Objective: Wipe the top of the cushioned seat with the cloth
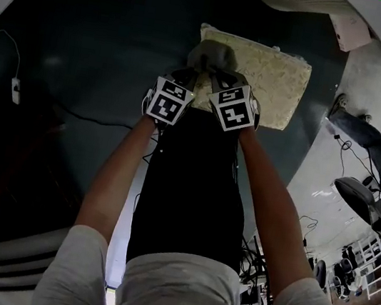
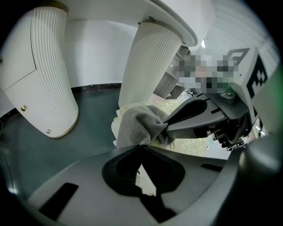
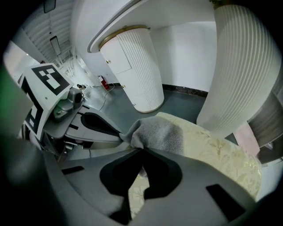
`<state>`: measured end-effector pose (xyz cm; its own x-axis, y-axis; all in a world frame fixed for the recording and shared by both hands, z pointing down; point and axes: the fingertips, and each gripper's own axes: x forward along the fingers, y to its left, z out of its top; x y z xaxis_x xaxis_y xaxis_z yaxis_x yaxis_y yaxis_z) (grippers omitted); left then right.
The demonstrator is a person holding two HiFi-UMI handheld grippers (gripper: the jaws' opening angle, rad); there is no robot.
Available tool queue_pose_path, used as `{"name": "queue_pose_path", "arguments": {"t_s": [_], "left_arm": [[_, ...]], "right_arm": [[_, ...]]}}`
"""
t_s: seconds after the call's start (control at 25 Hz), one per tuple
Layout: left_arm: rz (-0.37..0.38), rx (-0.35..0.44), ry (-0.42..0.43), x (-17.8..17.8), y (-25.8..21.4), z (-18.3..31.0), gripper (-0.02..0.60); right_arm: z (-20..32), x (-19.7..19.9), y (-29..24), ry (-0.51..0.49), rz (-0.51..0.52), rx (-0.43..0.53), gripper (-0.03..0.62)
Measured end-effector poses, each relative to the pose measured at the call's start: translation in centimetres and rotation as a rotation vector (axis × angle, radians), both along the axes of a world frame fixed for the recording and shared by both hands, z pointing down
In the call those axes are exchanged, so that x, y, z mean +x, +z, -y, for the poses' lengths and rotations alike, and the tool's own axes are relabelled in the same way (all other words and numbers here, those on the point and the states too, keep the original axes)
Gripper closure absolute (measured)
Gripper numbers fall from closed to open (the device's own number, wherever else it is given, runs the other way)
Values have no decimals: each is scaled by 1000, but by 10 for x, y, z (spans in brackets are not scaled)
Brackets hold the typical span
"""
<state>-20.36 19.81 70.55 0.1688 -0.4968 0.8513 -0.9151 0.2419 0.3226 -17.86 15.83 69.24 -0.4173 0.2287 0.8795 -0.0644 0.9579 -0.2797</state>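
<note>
The cushioned seat [image 1: 271, 78] is pale yellow with a flowered pattern and lies ahead of me on the dark floor. A bunched grey cloth [image 1: 212, 56] rests on its near left part. My left gripper [image 1: 191, 76] and right gripper [image 1: 222, 81] stand side by side, both shut on the cloth's near edge. In the left gripper view the cloth [image 2: 140, 122] bulges just past my left gripper [image 2: 140, 145], with the seat [image 2: 194, 143] beneath it. The right gripper view shows the cloth [image 3: 160, 133] pinched by my right gripper [image 3: 142, 150] over the seat [image 3: 221, 154].
White ribbed columns stand close round the seat: one [image 2: 150, 62] just behind it, another [image 3: 241, 70] at its right, a third [image 3: 137, 66] further back. A cable with a plug block [image 1: 14, 88] lies on the dark floor at left. An office chair [image 1: 357, 194] stands at right.
</note>
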Motion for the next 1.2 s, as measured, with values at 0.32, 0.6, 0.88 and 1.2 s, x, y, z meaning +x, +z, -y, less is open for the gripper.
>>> {"name": "queue_pose_path", "arguments": {"t_s": [0.32, 0.6, 0.88, 1.2], "left_arm": [[-11, 5, 32, 13, -3, -12, 563], [-21, 15, 68, 28, -4, -19, 563], [-43, 4, 95, 41, -3, -30, 563], [-66, -17, 119, 48, -3, -46, 563]], "right_arm": [[-16, 14, 0, 39, -15, -7, 580], [-24, 23, 3, 98, -17, -20, 580], [-34, 36, 2, 131, -36, -26, 580], [-48, 51, 3, 190, -72, -52, 580]]}}
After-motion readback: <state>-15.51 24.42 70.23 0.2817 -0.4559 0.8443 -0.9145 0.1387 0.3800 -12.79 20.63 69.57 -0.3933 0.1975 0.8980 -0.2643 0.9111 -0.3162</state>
